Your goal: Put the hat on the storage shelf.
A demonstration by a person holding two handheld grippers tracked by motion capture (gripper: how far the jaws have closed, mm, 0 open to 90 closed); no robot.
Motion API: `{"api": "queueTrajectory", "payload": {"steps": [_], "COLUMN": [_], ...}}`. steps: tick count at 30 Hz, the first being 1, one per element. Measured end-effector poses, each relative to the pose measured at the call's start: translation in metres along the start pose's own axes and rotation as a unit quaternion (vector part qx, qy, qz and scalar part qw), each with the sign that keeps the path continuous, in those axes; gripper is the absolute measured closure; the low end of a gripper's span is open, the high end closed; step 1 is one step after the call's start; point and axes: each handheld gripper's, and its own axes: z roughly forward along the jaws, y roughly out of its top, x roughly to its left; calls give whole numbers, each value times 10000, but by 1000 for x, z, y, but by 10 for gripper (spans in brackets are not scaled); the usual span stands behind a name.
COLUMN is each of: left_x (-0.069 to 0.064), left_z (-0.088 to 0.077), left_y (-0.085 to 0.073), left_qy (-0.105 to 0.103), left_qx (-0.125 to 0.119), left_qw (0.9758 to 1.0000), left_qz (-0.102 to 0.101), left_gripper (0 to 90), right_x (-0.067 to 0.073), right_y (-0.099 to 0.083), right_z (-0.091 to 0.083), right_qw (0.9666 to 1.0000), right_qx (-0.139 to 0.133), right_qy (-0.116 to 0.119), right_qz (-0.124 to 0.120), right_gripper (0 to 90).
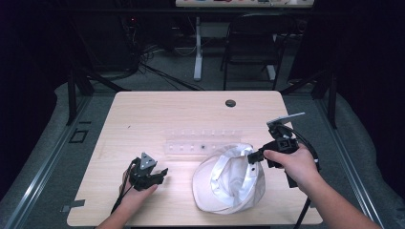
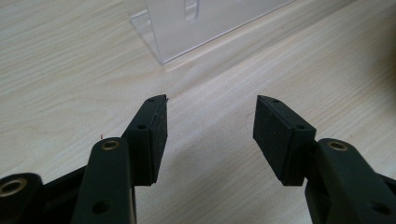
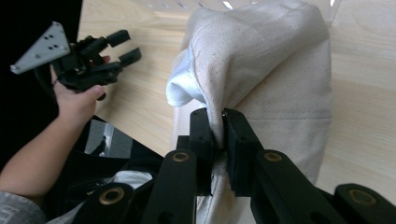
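Observation:
A white cloth hat [image 1: 229, 179] lies on the wooden table [image 1: 143, 114], crown down, with its pale lining facing up. My right gripper [image 1: 251, 157] is shut on the hat's right rim; in the right gripper view a fold of the hat [image 3: 261, 70] is pinched between the two pads at my right gripper [image 3: 218, 135]. My left gripper [image 1: 160, 175] rests low over the table to the left of the hat, apart from it. In the left gripper view my left gripper [image 2: 210, 126] is open, with bare wood between the jaws.
A clear plastic rack [image 1: 203, 142] lies flat behind the hat, and its corner [image 2: 187, 28] is just ahead of the left jaws. A round cable hole [image 1: 230, 103] sits near the far edge. A chair [image 1: 253, 43] and desk legs stand beyond the table.

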Motion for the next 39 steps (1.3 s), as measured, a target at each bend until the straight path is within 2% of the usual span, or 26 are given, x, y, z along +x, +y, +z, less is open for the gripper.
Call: {"api": "queueTrajectory", "payload": {"steps": [7,8,16,30,35,39], "left_x": [0,-1,-3,-7,-9,-12], "left_z": [0,0,0,0,-1,-2], "left_y": [0,0,0,1,2,4], "left_qy": [-6,-7,-19,-55,-105,-142], "left_qx": [7,6,7,-10,-114,-141], "left_qw": [10000,10000,10000,10000,9999,9998], "left_qz": [7,11,27,72,58,89], "left_gripper": [453,453,452,453,446,440], "right_x": [8,9,18,24,26,27], "right_y": [3,3,4,7,8,11], "right_z": [-11,-13,-25,-42,-48,-53], "right_qw": [9996,9994,9977,9956,9947,9929], "right_qx": [-95,-130,-371,-605,-700,-811], "right_qy": [236,264,509,626,671,806], "right_qz": [-102,-187,-265,-337,-335,-328], "right_gripper": [829,829,830,831,831,831]}}
